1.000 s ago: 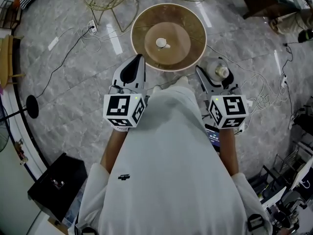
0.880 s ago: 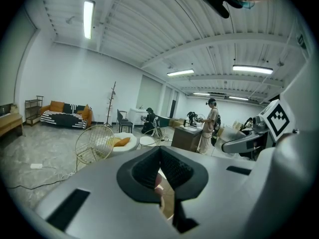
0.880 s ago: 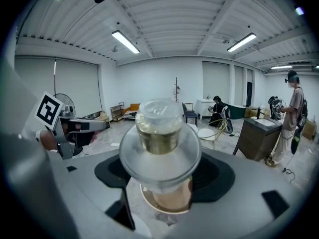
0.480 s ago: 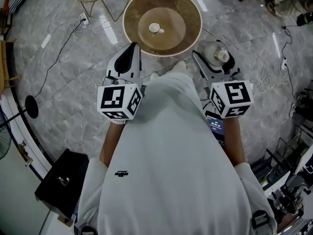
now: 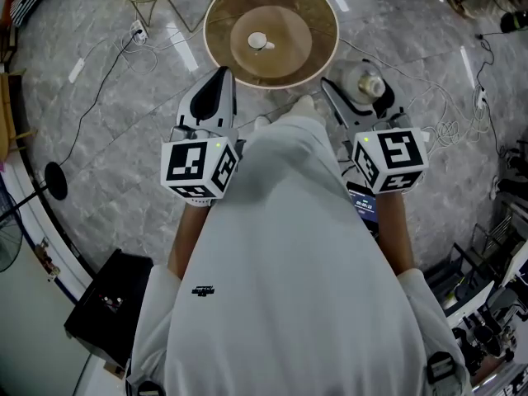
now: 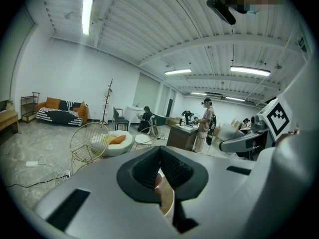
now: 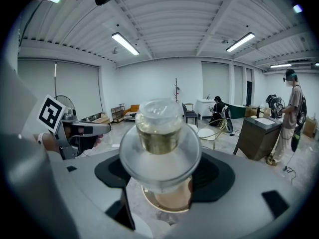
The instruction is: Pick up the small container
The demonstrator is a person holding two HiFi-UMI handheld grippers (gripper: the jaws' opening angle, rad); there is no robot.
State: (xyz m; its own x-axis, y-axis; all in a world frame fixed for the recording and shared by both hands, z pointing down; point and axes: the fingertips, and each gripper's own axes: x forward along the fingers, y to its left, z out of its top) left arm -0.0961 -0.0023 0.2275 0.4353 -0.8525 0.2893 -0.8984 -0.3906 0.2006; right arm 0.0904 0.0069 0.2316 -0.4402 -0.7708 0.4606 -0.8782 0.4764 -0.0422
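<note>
The right gripper [image 7: 162, 180] is clenched on a clear glass container [image 7: 159, 126], carried in the air at the person's 1 o'clock. The left gripper [image 6: 160, 169] is pinched closed on nothing at 11 o'clock. If that is the small container, the pickup looks done and next needs only a steady hold; a small white object [image 5: 258, 40] sits on the round table [image 5: 318, 15] at 12 o'clock.

We find no words or numbers we can read. In the head view, a tiny dark logo [image 5: 202, 290] on the white shirt [image 5: 289, 304], lower left of centre, is too small; a lit screen [image 5: 364, 205] right of centre is blurred; the two cubes [image 5: 198, 168] [image 5: 389, 162] bear only square patterns.
</note>
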